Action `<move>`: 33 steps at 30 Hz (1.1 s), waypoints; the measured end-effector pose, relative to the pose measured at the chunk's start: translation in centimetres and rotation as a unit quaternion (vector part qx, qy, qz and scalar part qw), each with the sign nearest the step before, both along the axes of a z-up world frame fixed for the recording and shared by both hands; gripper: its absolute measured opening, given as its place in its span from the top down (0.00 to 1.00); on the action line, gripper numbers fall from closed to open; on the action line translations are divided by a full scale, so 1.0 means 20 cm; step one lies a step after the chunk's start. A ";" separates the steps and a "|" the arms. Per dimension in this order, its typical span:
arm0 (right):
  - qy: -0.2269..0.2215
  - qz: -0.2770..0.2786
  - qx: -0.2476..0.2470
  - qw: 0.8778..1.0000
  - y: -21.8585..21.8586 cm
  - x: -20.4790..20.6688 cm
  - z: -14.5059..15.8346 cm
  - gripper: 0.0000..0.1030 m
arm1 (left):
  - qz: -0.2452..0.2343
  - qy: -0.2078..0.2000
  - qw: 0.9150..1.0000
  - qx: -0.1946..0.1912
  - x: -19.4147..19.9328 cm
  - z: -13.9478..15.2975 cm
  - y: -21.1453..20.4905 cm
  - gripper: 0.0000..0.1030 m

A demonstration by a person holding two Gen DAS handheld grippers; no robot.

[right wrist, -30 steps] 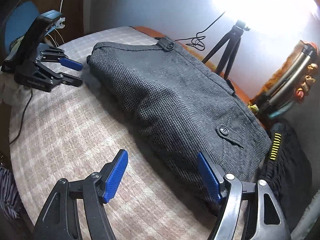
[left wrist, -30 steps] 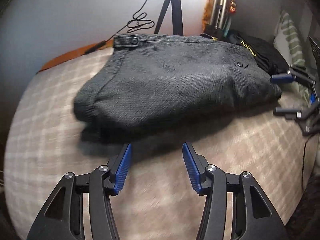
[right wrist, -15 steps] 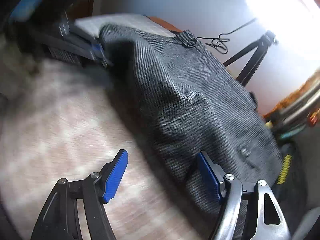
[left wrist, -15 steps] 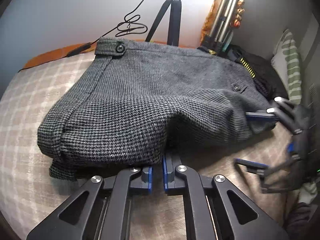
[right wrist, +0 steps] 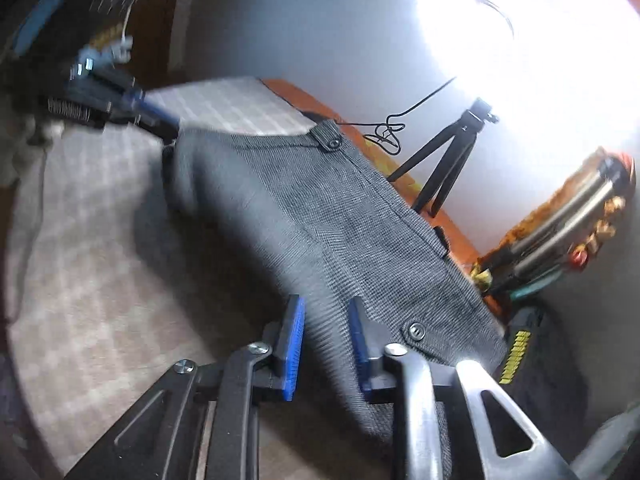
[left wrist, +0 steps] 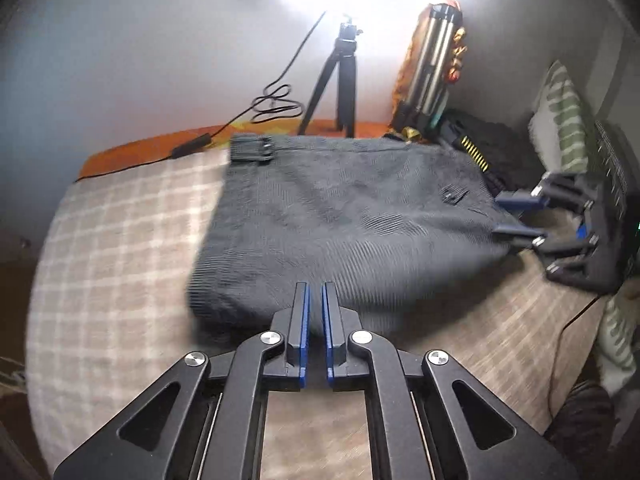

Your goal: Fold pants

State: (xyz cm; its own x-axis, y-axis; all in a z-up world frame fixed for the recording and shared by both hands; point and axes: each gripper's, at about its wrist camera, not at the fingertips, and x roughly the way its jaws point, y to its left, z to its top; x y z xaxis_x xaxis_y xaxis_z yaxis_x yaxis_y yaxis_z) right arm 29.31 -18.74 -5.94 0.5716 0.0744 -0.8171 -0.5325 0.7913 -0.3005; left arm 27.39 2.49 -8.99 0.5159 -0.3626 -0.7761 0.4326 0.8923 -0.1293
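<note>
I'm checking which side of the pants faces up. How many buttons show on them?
2 on the pants. One button sits on the waistband tab at the far corner; another on the pocket flap beside the right gripper. Others may be hidden underneath.

Strong glare blows out wall at far side in both views, behind tripod (left wrist: 340, 80). Room otherwise dim. Pants (left wrist: 340, 224) cast soft dark shadow on near side. Motion blur smears fabric and checked cover (left wrist: 120, 240); left side of right view worst. Fisheye bends edges, corners black.
</note>
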 end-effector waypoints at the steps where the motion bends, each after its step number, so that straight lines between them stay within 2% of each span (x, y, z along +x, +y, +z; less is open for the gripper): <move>1: 0.002 -0.006 0.010 1.000 -0.02 -0.02 0.01 0.59 | 0.000 -0.003 1.000 0.005 -0.01 0.00 0.00 0.95; 4: 0.016 -0.030 0.033 0.999 -0.11 -0.07 0.01 0.49 | -0.016 -0.007 1.000 0.006 -0.06 0.00 -0.01 0.90; 5: 0.014 -0.049 0.032 0.998 -0.16 -0.09 0.00 0.40 | -0.022 -0.009 1.000 0.010 -0.07 0.00 -0.03 0.82; 6: 0.015 -0.070 0.035 0.997 -0.21 -0.09 -0.01 0.35 | -0.030 -0.012 0.999 0.018 -0.07 -0.01 -0.07 0.78; 9: 0.029 -0.143 0.068 0.987 -0.37 -0.09 -0.05 0.33 | -0.044 -0.018 0.998 0.037 -0.03 -0.06 -0.19 0.78; 12: 0.044 -0.237 0.120 0.963 -0.56 -0.10 -0.09 0.26 | -0.053 -0.020 0.998 0.039 0.03 -0.11 -0.32 0.78; 17: 0.069 -0.356 0.195 0.911 -0.79 -0.13 -0.19 0.24 | -0.069 -0.022 0.997 0.035 0.12 -0.18 -0.56 0.78; 20: 0.086 -0.394 0.260 0.878 -0.88 -0.15 -0.25 0.18 | -0.079 -0.028 0.995 0.047 0.15 -0.24 -0.69 0.78; 21: 0.095 -0.403 0.289 0.863 -0.90 -0.15 -0.28 0.18 | -0.080 -0.025 0.995 0.060 0.16 -0.28 -0.72 0.78; 24: 0.108 -0.413 0.354 0.833 -0.95 -0.14 -0.35 0.18 | -0.089 -0.017 0.990 0.110 0.18 -0.41 -0.78 0.78; 25: 0.108 -0.415 0.365 0.826 -0.95 -0.13 -0.36 0.18 | -0.091 -0.036 0.989 0.109 0.16 -0.42 -0.78 0.78; 28: 0.109 -0.426 0.378 0.815 -0.95 -0.12 -0.42 0.18 | -0.087 -0.028 0.991 0.101 0.17 -0.39 -0.76 0.78; 31: 0.088 -0.434 0.393 0.806 -0.93 -0.13 -0.43 0.17 | -0.075 -0.042 0.993 0.078 0.17 -0.30 -0.72 0.78; 33: 0.071 -0.443 0.410 0.794 -0.92 -0.15 -0.44 0.17 | -0.067 -0.058 0.993 0.075 0.18 -0.26 -0.73 0.78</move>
